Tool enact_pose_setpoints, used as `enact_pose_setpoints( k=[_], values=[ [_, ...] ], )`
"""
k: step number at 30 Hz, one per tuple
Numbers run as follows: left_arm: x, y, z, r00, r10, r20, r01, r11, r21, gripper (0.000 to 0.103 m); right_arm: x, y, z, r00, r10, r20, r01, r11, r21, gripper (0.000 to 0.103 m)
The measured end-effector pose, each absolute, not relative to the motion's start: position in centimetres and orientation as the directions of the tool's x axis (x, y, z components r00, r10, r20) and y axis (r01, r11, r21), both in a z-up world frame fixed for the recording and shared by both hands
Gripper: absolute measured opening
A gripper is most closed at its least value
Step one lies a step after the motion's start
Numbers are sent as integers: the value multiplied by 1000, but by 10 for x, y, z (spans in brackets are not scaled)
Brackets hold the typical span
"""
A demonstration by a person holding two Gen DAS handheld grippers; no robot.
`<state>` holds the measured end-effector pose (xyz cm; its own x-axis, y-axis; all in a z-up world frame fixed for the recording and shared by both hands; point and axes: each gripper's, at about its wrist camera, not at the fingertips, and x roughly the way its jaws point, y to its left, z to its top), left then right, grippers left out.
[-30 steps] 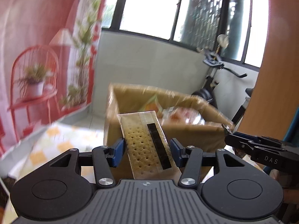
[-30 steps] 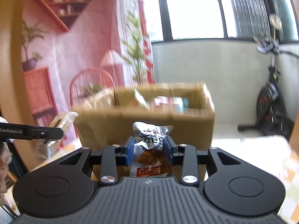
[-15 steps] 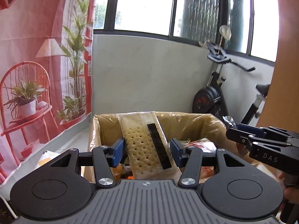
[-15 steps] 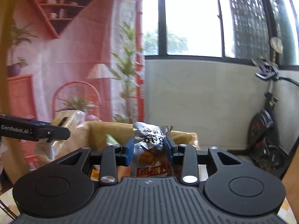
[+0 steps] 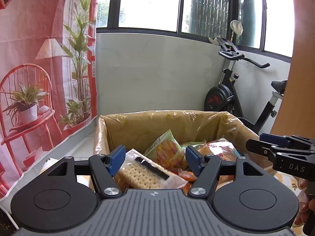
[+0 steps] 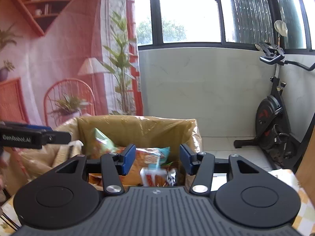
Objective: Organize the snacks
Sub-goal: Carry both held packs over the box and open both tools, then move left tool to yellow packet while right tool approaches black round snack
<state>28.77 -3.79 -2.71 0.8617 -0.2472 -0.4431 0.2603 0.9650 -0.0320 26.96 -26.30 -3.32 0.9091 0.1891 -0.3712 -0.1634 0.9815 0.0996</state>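
Over the box [image 5: 137,125] both jaws are opening, the left gripper [image 5: 155,158] letting the crackers [image 5: 145,174] fall and the right gripper [image 6: 157,158] the wafer [image 6: 157,177], so the hands should wait until both land inside before pulling back

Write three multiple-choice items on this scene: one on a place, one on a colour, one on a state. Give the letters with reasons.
1. Where does the cracker pack lie?
A. on the floor
B. over the snacks in the cardboard box
C. on the exercise bike

2. What colour are the pads of the left gripper?
A. blue
B. red
C. white

3. How do the jaws of the right gripper stand?
A. clamped on the silver wafer packet
B. apart, opening, the packet loose below them
C. out of view

Key: 1 B, it lies tilted across other packets inside the box; 2 A, both pads show blue; 3 B, neither pad touches the packet.
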Motion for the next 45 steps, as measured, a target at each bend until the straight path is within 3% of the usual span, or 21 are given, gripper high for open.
enact_pose_setpoints(
  k=[12,20,30,36,45],
  values=[
    [228,19,-22,871,-244,-427,224,970,-98,70,197,-228,-34,898,297,-324,-271,955,125,53],
    [206,34,-60,835,-242,-495,212,970,-116,69,181,-210,-52,868,344,-358,-311,939,148,53],
    [208,33,-119,754,-239,-612,188,971,-147,69,185,-202,-106,782,360,-510,-304,933,193,53],
    [212,37,-130,735,-238,-635,190,971,-143,69,193,-197,-144,693,370,-618,-295,928,225,76],
    [214,37,-144,716,-227,-660,170,974,-150,69,215,-176,-175,593,378,-711,-297,923,243,80]
  ],
)
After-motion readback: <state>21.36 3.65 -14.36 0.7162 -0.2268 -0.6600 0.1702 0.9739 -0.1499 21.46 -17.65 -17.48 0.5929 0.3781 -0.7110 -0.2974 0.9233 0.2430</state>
